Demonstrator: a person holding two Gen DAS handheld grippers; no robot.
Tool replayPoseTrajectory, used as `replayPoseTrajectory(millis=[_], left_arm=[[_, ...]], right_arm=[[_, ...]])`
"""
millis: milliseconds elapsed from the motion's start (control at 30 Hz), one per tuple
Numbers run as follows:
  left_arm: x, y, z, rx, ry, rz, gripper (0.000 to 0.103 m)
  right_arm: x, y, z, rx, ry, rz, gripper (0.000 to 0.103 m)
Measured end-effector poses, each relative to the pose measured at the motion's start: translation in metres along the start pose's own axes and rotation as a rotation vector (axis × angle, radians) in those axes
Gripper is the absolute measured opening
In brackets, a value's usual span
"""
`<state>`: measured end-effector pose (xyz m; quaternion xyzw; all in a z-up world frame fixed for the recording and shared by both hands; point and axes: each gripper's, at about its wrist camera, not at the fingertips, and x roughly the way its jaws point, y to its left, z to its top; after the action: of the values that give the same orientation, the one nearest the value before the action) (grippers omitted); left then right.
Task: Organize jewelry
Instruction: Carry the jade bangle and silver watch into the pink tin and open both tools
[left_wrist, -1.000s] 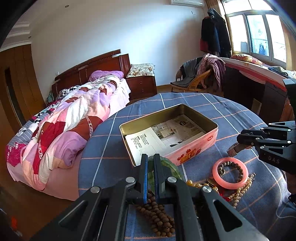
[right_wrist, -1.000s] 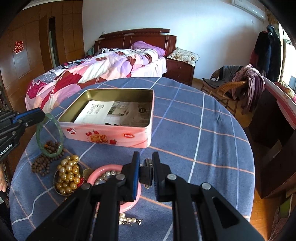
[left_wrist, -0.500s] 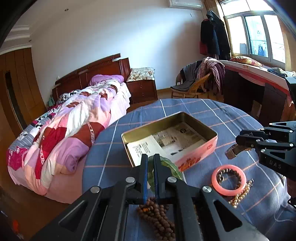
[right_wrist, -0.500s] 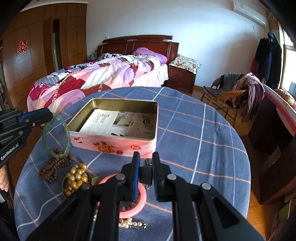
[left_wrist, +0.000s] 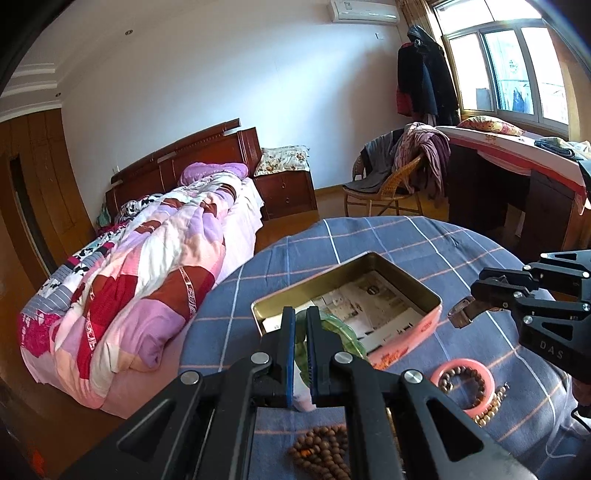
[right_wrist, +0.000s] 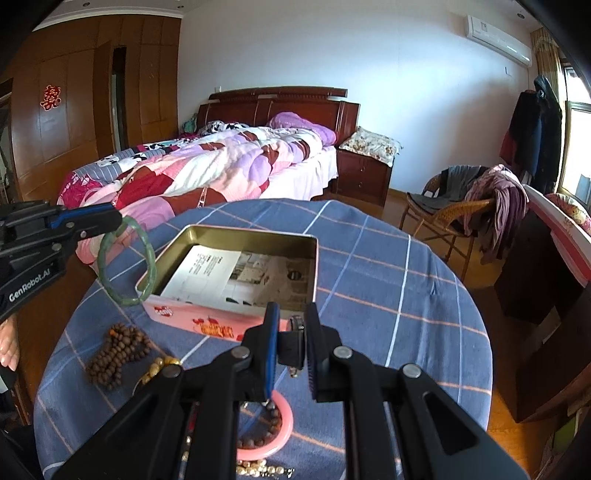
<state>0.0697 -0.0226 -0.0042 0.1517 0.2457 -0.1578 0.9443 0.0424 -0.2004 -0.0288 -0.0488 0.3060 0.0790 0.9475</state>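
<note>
Green bangle (right_wrist: 127, 260) pinched in left gripper (left_wrist: 301, 325), hanging beside the open pink tin (right_wrist: 236, 284). Right gripper (right_wrist: 290, 338) clamps a small dark watch-like piece (right_wrist: 293, 341) above tablecloth (right_wrist: 388, 295).

Round table (right_wrist: 369, 280) under blue checked cloth (thin white and orange lines). On cloth: open pink tin (right_wrist: 229, 321) with printed paper inside, brown wooden bead string (right_wrist: 114, 350) left of tin, amber beads (right_wrist: 159, 365) beside it, pink ring (left_wrist: 476, 373) around dark bead bracelet, pale bead strand (right_wrist: 258, 469) at near edge
</note>
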Motion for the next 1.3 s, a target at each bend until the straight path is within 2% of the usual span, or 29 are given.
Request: replayPoseTrajectory(millis=[467,833,1100,1300], left_arm=[[0.029,0.014,0.016,0.006,0.022,0.035,0.005],[0.048,0.018,0.021,-0.005,0.029,0.025,0.005],[0.077,0.021,0.033,0.024,0.045,0.045,0.005],[0.114,0.021,0.027,0.055,0.1,0.054,0.005]], right_arm=[[0.007,-0.014,0.008,0.026,-0.034,0.02,0.015],[0.022,-0.028,0.014,0.062,-0.002,0.044,0.015],[0.051,-0.008,0.042,-0.011,-0.005,0.046,0.015],[0.088,0.005,0.051,-0.049,0.019,0.055,0.016]])
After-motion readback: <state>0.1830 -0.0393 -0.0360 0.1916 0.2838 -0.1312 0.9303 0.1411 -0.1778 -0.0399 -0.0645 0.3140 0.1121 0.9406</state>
